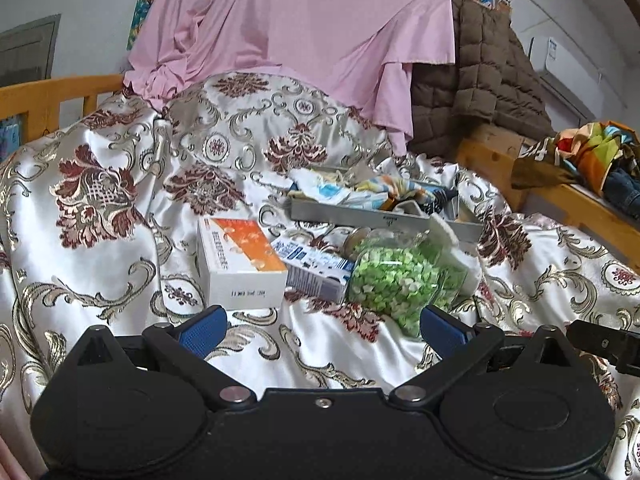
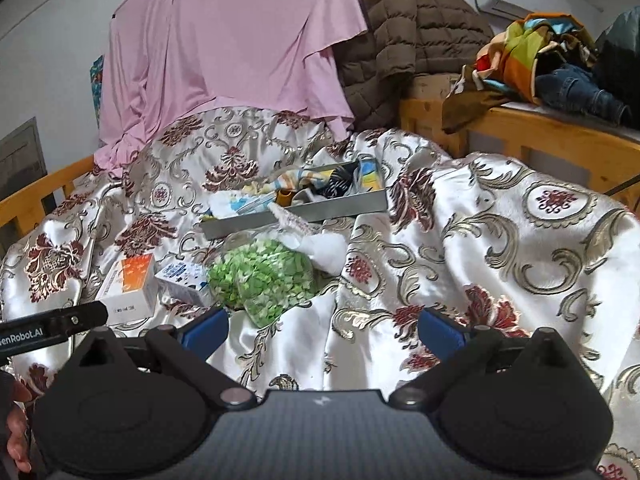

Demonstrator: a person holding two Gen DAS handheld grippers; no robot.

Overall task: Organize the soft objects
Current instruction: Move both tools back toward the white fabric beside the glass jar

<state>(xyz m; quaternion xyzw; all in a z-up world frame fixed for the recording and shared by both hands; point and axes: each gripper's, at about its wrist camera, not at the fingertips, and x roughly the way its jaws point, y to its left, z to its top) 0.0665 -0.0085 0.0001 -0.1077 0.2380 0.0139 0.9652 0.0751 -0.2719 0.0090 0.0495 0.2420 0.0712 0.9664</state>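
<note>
A grey tray [image 1: 360, 215] [image 2: 340, 207] holding several folded cloths and socks sits on the patterned bedspread [image 1: 100, 208] [image 2: 500, 240]. A white fluffy item [image 1: 460, 252] [image 2: 326, 250] lies just in front of the tray, next to a clear bag of green pieces [image 1: 394, 276] [image 2: 260, 276]. My left gripper [image 1: 320, 326] is open and empty, hovering short of the bag and boxes. My right gripper [image 2: 322, 326] is open and empty, hovering over bare bedspread to the right of the bag.
An orange-white box [image 1: 240, 264] [image 2: 132, 286] and a blue-white box [image 1: 316, 266] [image 2: 182, 278] lie left of the bag. A pink sheet [image 1: 300, 28] [image 2: 224, 48] and brown quilted jacket [image 1: 480, 80] [image 2: 404, 32] are piled behind. Wooden rails [image 1: 580, 208] [image 2: 540, 136] carry colourful clothes [image 2: 540, 52].
</note>
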